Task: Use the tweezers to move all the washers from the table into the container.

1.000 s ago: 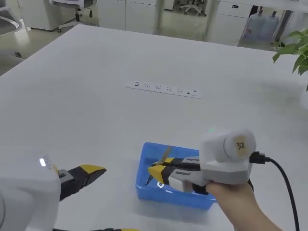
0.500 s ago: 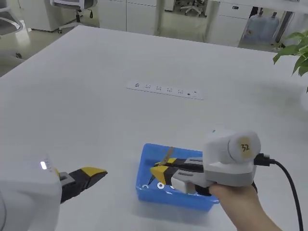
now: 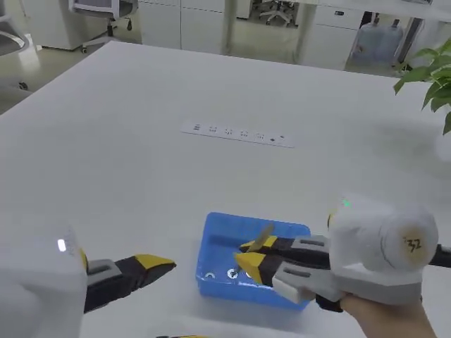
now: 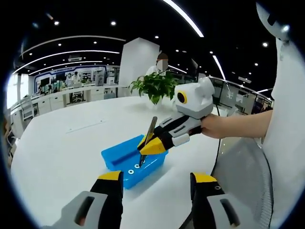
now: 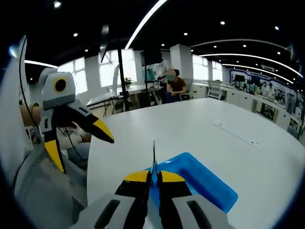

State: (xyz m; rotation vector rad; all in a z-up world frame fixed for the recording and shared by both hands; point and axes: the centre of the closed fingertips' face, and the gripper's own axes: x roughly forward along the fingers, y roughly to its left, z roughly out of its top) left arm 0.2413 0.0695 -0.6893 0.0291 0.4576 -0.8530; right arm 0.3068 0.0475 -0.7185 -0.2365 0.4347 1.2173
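Head view: blue container (image 3: 220, 236) holds washers (image 3: 232, 274) just by the right gripper (image 3: 248, 255) jaws, which are clamped on tweezers (image 3: 263, 234); gripper has backed off since 0.5 s ago, more container floor exposed; left gripper view: left gripper (image 4: 157, 180) jaws apart, container beyond them; right gripper view: tweezers stick out ahead of the jaws, container past them.

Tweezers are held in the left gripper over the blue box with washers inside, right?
Almost. The tweezers are held in the right gripper, not the left; the right gripper view shows them pinched between its jaws. The rest stands: they are over the blue box with washers inside.
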